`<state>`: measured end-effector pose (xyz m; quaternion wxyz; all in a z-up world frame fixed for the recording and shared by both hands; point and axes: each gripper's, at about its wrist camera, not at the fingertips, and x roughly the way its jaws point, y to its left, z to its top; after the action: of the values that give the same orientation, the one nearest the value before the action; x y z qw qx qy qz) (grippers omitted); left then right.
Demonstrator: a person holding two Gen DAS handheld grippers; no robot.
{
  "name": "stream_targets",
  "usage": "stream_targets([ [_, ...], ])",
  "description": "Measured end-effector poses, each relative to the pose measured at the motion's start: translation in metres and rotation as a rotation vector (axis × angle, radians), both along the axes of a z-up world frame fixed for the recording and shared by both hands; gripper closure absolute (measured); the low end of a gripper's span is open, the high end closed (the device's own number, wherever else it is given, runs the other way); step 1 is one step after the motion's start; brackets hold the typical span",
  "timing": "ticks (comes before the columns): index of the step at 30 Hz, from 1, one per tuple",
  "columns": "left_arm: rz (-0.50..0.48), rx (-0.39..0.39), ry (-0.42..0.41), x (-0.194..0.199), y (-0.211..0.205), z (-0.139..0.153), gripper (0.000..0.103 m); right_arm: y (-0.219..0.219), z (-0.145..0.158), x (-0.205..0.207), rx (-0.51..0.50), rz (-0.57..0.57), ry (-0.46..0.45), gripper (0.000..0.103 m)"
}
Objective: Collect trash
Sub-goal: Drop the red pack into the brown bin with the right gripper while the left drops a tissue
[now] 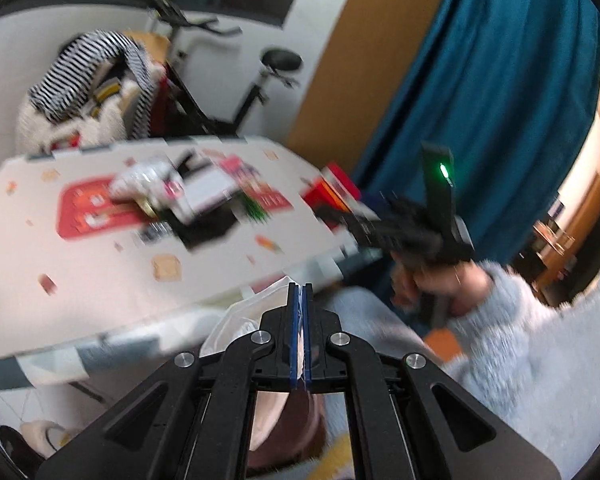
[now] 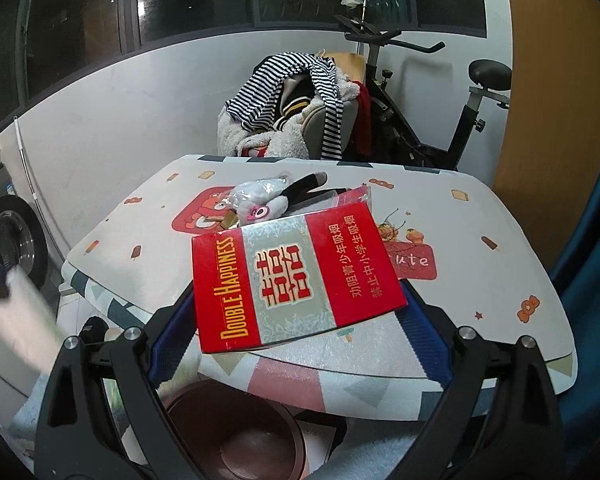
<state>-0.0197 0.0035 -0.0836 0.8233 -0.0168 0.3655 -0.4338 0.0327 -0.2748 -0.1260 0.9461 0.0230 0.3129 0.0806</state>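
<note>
Red pack: the cigarette box is clamped across its width in the right gripper, lifted over the near table edge.
Left gripper: jaws pinched tight on a thin clear plastic bag, looks like the trash bag.
Bin: brown bucket sits right below the pack, so I'd guess the drop comes next.
Still left: wrappers and a pink packet piled mid-table, too blurry to count.
Progress: early-ish I'd say, one item in hand, pile untouched.
</note>
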Motion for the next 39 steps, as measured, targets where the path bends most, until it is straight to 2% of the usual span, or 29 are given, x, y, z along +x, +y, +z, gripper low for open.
stream_targets([
  [3,-0.028,0.059,0.021,-0.003,-0.008,-0.017,0.101,-0.001,-0.007,0.002,0.018,0.001,0.017,0.011],
  [6,-0.023,0.084,0.076,0.006,-0.014,-0.040,0.101,0.001,-0.017,0.003,0.024,0.007,0.041,0.011],
  [12,-0.033,0.147,0.216,0.033,-0.034,-0.104,0.101,0.010,-0.036,0.003,0.031,0.023,0.087,0.011],
  [13,-0.020,0.158,0.219,0.036,-0.036,-0.114,0.100,0.010,-0.039,0.002,0.036,0.024,0.094,0.011],
  [14,-0.011,0.161,0.225,0.039,-0.039,-0.120,0.089,0.011,-0.042,0.002,0.043,0.024,0.099,0.011],
  [15,-0.003,0.154,0.238,0.042,-0.039,-0.126,0.070,0.013,-0.046,0.002,0.058,0.028,0.112,0.011],
  [17,0.041,0.135,0.255,0.046,-0.037,-0.134,0.048,0.017,-0.058,-0.001,0.081,0.039,0.141,0.011],
  [19,0.079,0.110,0.258,0.047,-0.032,-0.135,0.048,0.023,-0.067,-0.001,0.089,0.048,0.167,0.011],
  [22,0.201,0.088,0.215,0.045,-0.016,-0.126,0.036,0.037,-0.087,-0.005,0.109,0.078,0.220,0.011],
  [24,0.314,0.112,0.155,0.040,-0.005,-0.117,0.022,0.048,-0.098,-0.008,0.109,0.106,0.246,0.011],
  [25,0.393,0.131,0.109,0.035,0.002,-0.111,0.019,0.054,-0.103,-0.009,0.102,0.121,0.257,0.011],
  [27,0.479,0.145,0.069,0.028,0.012,-0.103,0.010,0.072,-0.116,-0.012,0.051,0.162,0.290,0.011],
  [29,0.587,0.162,0.021,0.021,0.020,-0.097,0.008,0.084,-0.122,-0.013,0.009,0.200,0.310,0.011],
  [33,0.734,0.231,-0.040,0.013,0.029,-0.095,0.007,0.101,-0.125,-0.019,-0.058,0.254,0.306,0.011],
  [35,0.791,0.258,-0.033,0.016,0.034,-0.099,0.007,0.104,-0.125,-0.021,-0.069,0.264,0.302,0.010],
  [37,0.827,0.246,-0.009,0.018,0.042,-0.103,0.007,0.105,-0.125,-0.022,-0.071,0.274,0.304,0.010],
  [39,0.860,0.230,0.002,0.019,0.050,-0.104,0.007,0.106,-0.125,-0.023,-0.067,0.284,0.311,0.006],
])
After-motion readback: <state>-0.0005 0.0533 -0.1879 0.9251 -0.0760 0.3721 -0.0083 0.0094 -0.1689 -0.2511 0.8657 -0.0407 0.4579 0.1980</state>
